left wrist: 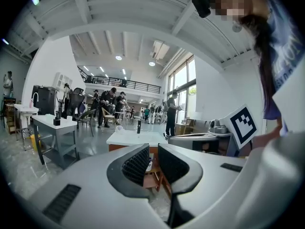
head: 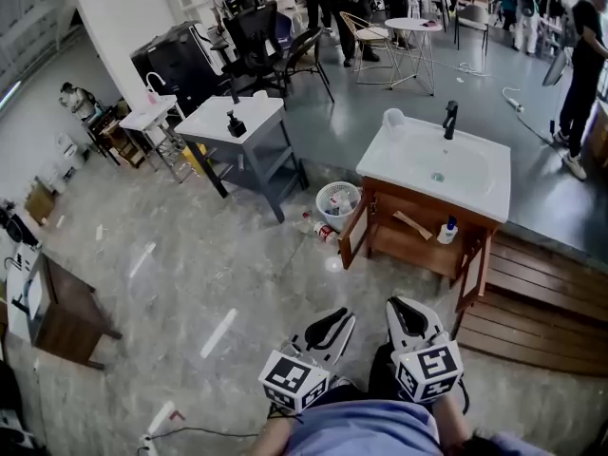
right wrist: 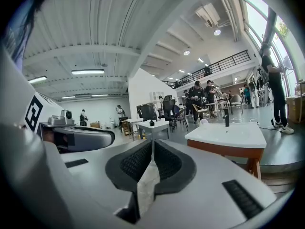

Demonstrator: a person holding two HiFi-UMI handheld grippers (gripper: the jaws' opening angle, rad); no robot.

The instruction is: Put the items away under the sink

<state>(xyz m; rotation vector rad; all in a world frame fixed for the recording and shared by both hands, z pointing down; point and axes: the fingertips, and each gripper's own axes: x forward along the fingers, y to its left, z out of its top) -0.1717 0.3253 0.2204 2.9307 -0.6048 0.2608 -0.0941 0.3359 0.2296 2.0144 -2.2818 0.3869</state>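
Observation:
The white sink [head: 475, 183] sits on a wooden cabinet [head: 408, 240] whose two doors stand open. On the cabinet's shelf lie a wooden item [head: 413, 224] and a white bottle with a blue cap [head: 447, 231]. A white cup [head: 393, 119] and a black faucet [head: 450, 119] are on the sink top. Both grippers are held low near the person's body, well short of the cabinet. My left gripper [head: 344, 317] [left wrist: 153, 149] is open by a narrow gap and holds nothing. My right gripper [head: 397, 302] [right wrist: 152, 144] is shut with nothing in it. The sink [right wrist: 228, 135] lies ahead to its right.
A white wastebasket [head: 337, 200] stands left of the cabinet, with a can [head: 324, 232] on the floor beside it. A grey table [head: 233, 122] is farther left, a wooden platform [head: 541, 293] to the right, a small wooden table [head: 62, 316] at the left edge. People stand at the back.

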